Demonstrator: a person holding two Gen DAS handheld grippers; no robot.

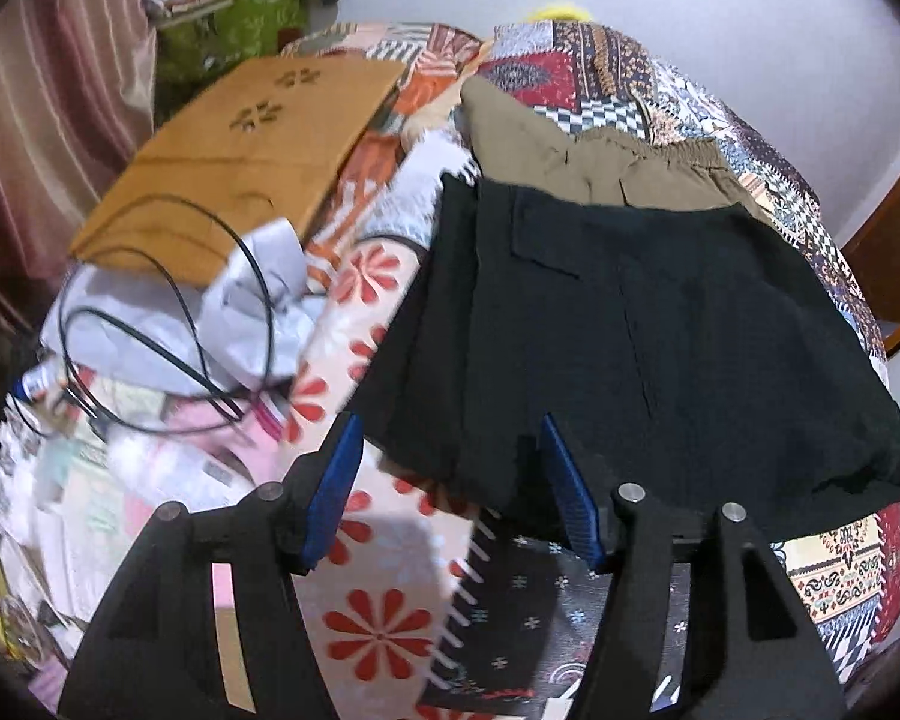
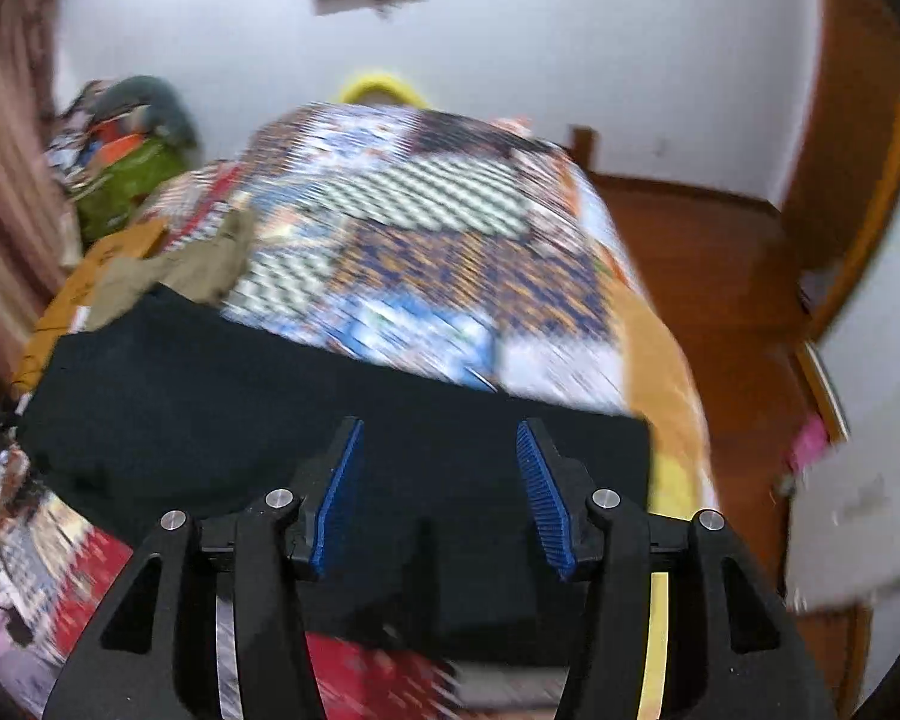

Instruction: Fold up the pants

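Black pants (image 1: 660,348) lie folded into a broad slab on the patterned bedspread (image 1: 600,66). Behind them lies a folded olive-brown garment (image 1: 618,156) with an elastic waistband. My left gripper (image 1: 450,438) hangs open over the near left corner of the black pants, and no cloth is pinched between its blue pads (image 1: 333,498). In the right wrist view the same black pants (image 2: 270,396) spread below my right gripper (image 2: 438,438), which is open above their near right part. That view is blurred.
A flat cardboard piece (image 1: 240,150), a black cable (image 1: 168,324) and crumpled white cloth (image 1: 252,300) clutter the bed's left side. A green bag (image 1: 234,30) of clutter stands at the far left. Wooden floor (image 2: 720,276) lies right of the bed.
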